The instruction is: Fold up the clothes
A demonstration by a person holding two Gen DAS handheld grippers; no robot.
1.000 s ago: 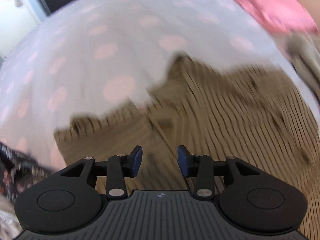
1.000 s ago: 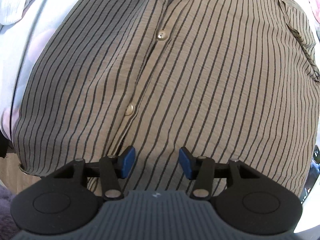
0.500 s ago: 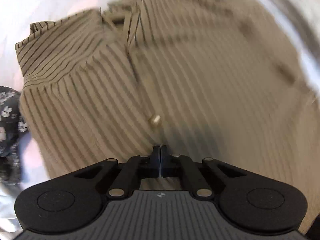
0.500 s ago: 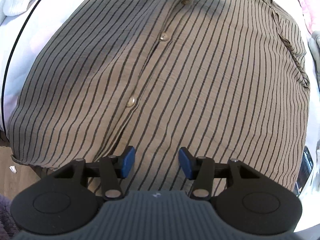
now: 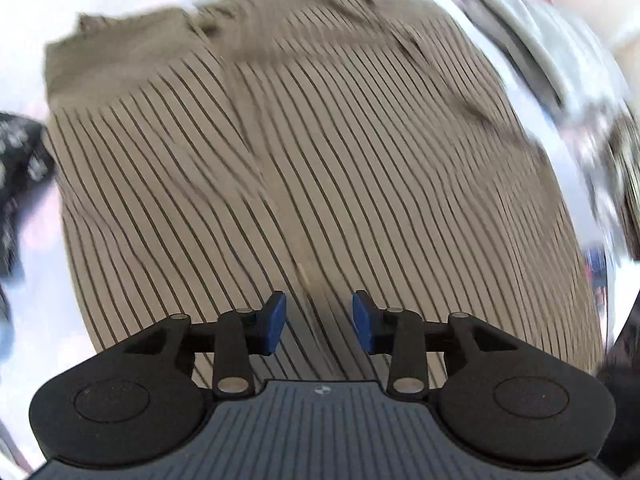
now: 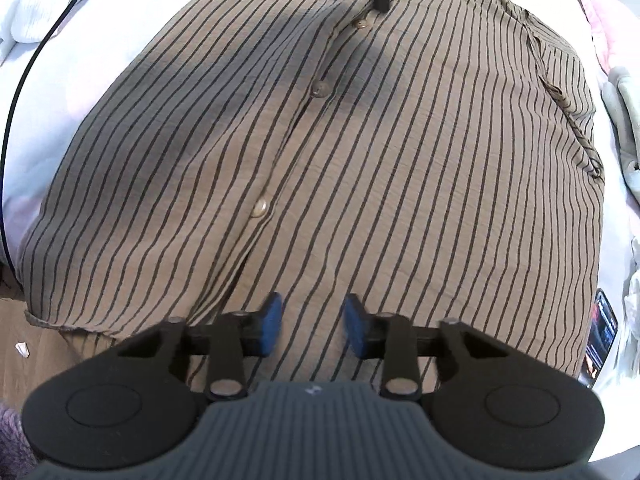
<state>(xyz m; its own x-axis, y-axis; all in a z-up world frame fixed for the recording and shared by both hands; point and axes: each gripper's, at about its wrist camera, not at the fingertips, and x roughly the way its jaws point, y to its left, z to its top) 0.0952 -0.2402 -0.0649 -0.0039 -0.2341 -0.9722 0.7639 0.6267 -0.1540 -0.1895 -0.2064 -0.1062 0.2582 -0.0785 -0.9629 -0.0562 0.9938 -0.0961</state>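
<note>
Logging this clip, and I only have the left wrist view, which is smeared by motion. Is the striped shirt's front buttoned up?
Observer: Yes. The right wrist view shows the striped shirt spread flat, with three buttons fastened down its front.
Operator: Where is the right gripper?
Observer: The right gripper is over the lower front, near the hem. Its jaws are closing and no fabric is between them.
Operator: Anything lying beside the shirt?
Observer: A black cable runs across the white bedding on the left side of that view.
</note>
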